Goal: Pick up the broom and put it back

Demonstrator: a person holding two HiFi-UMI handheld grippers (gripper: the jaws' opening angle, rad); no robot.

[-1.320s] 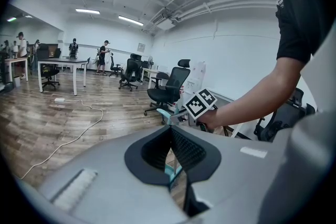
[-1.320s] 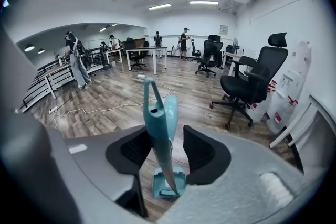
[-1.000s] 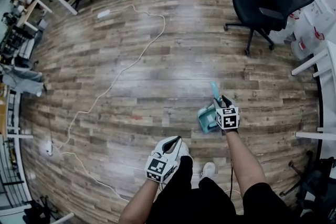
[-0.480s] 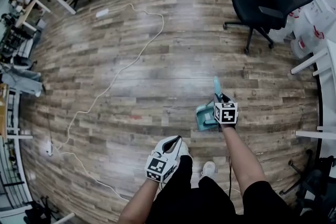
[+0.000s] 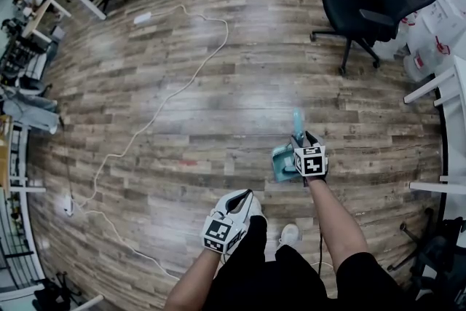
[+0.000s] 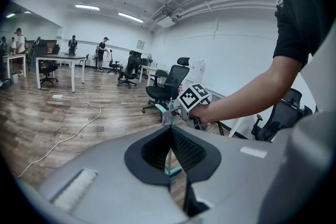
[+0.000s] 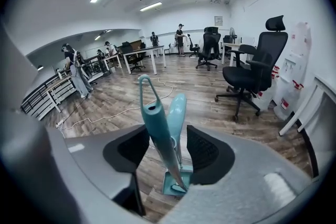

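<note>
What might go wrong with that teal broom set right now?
The right gripper's jaws have just been opening and stand apart round the looped teal handle, not pressing it, so it stands ungripped and might topple. A second teal handle stands close behind it; closing might catch both or knock the dustpan over.

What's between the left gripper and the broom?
Nothing but bare wood floor; the head view shows the stretch from left gripper to broom clear.
</note>
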